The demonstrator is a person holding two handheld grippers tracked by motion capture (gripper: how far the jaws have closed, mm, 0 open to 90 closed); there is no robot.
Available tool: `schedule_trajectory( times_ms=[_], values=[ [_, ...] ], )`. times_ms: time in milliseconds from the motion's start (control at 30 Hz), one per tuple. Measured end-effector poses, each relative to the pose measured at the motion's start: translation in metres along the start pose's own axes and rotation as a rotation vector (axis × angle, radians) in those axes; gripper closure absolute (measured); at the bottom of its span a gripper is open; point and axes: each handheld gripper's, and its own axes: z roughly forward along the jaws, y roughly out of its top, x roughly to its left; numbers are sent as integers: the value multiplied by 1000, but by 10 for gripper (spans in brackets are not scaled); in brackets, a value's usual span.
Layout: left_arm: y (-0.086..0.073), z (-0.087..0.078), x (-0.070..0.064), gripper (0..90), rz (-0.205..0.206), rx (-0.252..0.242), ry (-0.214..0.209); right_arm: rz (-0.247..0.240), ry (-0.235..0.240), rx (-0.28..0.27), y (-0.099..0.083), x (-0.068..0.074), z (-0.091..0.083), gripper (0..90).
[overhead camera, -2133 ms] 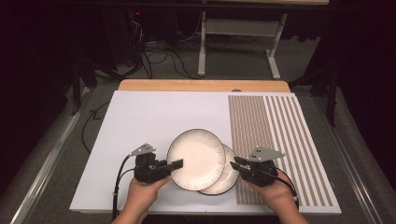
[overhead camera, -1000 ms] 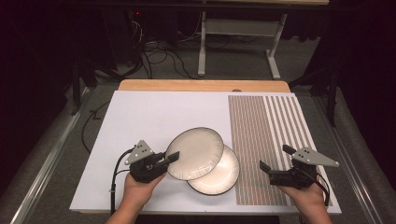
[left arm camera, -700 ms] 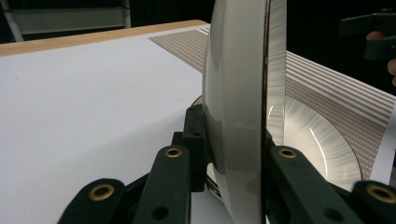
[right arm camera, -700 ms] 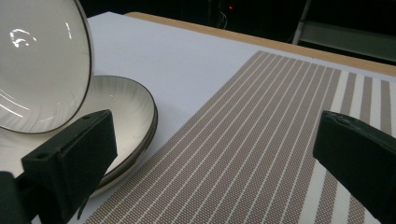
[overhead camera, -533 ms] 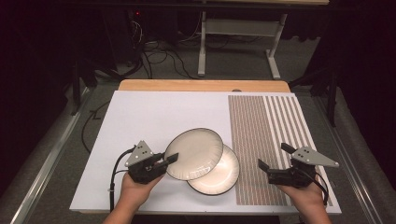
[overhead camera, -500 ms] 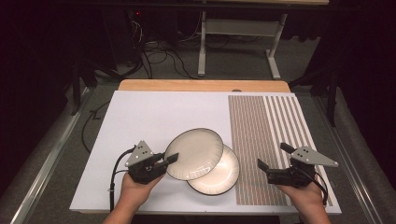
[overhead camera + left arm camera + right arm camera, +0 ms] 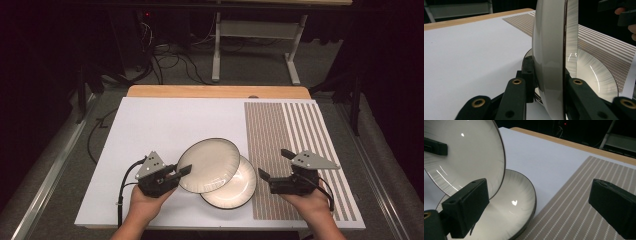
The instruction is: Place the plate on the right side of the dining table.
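Two plates: top plate (image 7: 209, 165) pinched tight by left tongs (image 7: 181, 171), bottom plate (image 7: 235, 187) flat on worktop (image 7: 165, 120); right tongs (image 7: 272, 169) wide open, empty.

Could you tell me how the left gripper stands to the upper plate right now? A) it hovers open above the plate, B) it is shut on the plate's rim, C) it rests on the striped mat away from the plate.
B: the left gripper has its jaws on either side of the upper plate rim, holding it tilted above the lower plate.

L gripper (image 7: 183, 171) jaws clamped shut, pointing right, hand (image 7: 145, 205) under it. R gripper (image 7: 272, 167) jaws wide apart, pointing left, hand (image 7: 310, 206) low.
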Motion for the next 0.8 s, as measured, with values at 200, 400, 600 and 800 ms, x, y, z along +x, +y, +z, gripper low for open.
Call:
schedule_trajectory(
  times_ms=[200, 400, 600, 800],
  values=[
    [0, 0, -1, 767, 2, 0, -3, -25, 45, 9, 11, 14, 19, 71],
    [-1, 0, 0, 768, 5, -1, -10, -17, 91, 23, 17, 25, 39, 137],
    [-2, 0, 2, 766, -1, -3, -13, 6, 135, 54, 16, 32, 57, 228],
    [-2, 0, 2, 766, 3, -3, -12, 33, 138, 59, 7, 38, 71, 357]
  ],
)
